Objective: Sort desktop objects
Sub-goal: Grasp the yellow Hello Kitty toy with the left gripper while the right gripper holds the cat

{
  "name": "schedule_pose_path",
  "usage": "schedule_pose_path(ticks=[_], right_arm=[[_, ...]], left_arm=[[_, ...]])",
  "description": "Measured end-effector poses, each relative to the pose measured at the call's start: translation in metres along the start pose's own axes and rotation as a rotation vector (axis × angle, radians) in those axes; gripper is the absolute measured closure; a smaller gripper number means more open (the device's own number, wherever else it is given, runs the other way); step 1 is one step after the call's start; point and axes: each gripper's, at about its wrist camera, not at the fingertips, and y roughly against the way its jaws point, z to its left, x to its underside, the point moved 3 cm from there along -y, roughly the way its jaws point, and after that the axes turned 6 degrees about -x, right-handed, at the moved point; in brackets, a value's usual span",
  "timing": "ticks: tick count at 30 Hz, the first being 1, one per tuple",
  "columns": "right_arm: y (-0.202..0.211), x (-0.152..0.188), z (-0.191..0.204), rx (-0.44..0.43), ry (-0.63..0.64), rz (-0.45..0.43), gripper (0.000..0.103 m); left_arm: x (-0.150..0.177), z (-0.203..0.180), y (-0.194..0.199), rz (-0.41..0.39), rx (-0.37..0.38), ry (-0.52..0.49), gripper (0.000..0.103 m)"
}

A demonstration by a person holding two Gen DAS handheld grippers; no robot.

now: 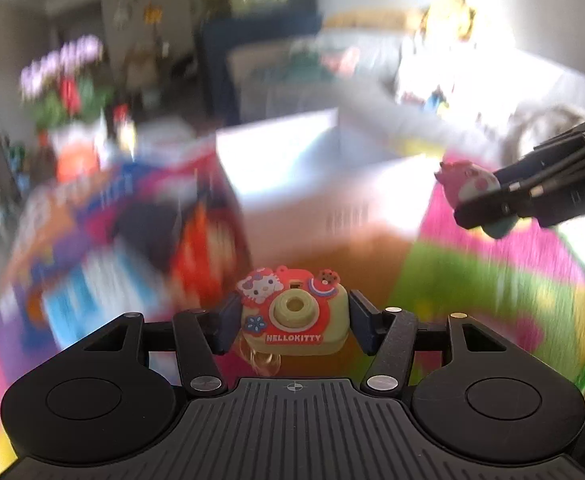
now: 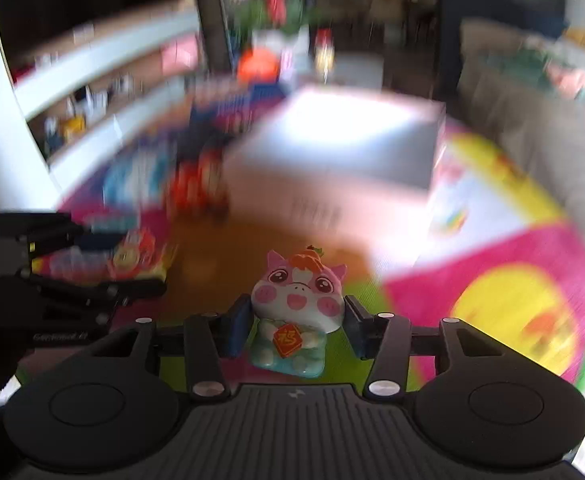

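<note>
Left wrist view: left gripper (image 1: pixel 294 326) closed on toy camera (image 1: pixel 294 314), one finger pad pressed to each side of the body; lens and "HELLOKITTY" label facing back toward the lens of the wrist camera.
Right wrist view: right gripper (image 2: pixel 296 330) closed on pig figure (image 2: pixel 297 312), pads clamping the lower sides of the head and the top of the body.
Position of both toys: lifted off the colourful mat (image 1: pixel 492 280), carried in the air; white box (image 1: pixel 292 168) ahead at 12 o'clock in both views, heavily blurred.
Cross-check: right gripper visible at 3 o'clock in the left wrist view, pig figure pinched at its tip; left gripper at 9 o'clock in the right wrist view, too blurred for detail.
Toy camera handling: likely light, rubbery skin over a stiff block; flat parallel sides suit a pinch; raised decorations on the front best left untouched; small dangling part beneath, unclear.
Pig figure handling: likely light, glossy, possibly squashy; rounded head prone to slipping or rotating; grip lower on the waist judged steadier.
Risk: slip during fast travel, judged from the motion blur.
Box interior: not discernible.
</note>
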Motion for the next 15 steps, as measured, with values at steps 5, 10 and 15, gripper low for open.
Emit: schedule_pose_path(ticks=[5,10,15], right_arm=[[0.033,-0.055,-0.018,0.095,0.038,-0.213,0.055],[0.008,-0.101,-0.039,0.134,0.036,-0.299,0.049],[-0.014,-0.088,-0.047,0.146,0.017,-0.256,0.035]], left_arm=[[-0.081,0.004,-0.009,-0.228,-0.046,-0.033,0.042],[-0.135,0.017,-0.044,-0.263,-0.015,0.042,0.031],[-0.093,0.047,-0.045,-0.171,-0.080,0.069,0.010]])
